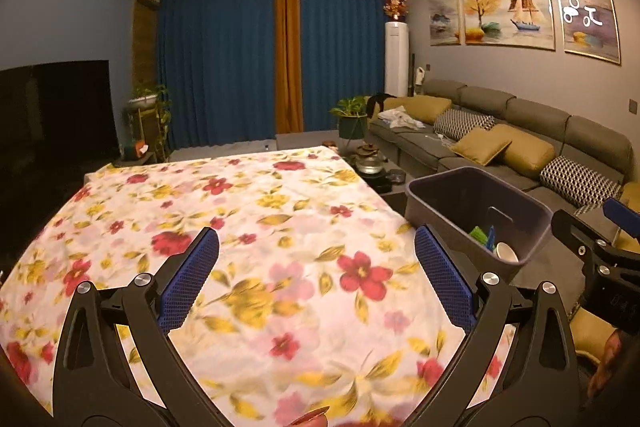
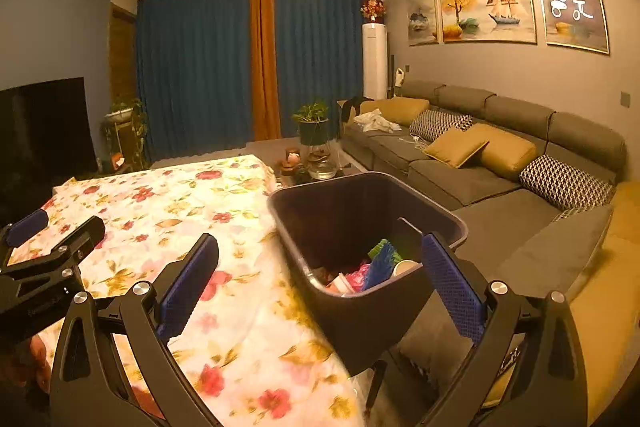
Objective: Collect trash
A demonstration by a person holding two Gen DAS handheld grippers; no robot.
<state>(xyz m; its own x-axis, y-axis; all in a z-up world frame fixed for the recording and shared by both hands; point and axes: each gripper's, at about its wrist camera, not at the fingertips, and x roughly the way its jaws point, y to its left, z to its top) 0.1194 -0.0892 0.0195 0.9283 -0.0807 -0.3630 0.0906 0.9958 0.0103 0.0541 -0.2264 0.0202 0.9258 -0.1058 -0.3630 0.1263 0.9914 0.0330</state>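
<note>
Dark grey bin (image 2: 360,311): stands just beside the right edge of the tabletop (image 2: 168,195), which wears a floral cloth (image 1: 256,227). Contents, seen from the right wrist view: a white paper cup (image 2: 404,267) lying on its side, a blue wrapper (image 2: 378,267), a green piece (image 2: 384,247), pink and red scraps (image 2: 352,277); the lowest layer is hidden by the near wall, and what each scrap is cannot be made out, possibly snack packaging

Left tool (image 1: 318,267): held over the cloth, pointing across the tabletop, jaws spread wide, nothing between the blue pads (image 1: 192,279)

Right tool (image 2: 320,283): held over the bin's near corner, jaws released and wide apart, holding nothing; one pad over the cloth, the other at the bin rim

Cut off: both handles at the frame edges

Background: grey sofa (image 2: 500,147) with cushions, blue curtains (image 1: 224,59)
</note>
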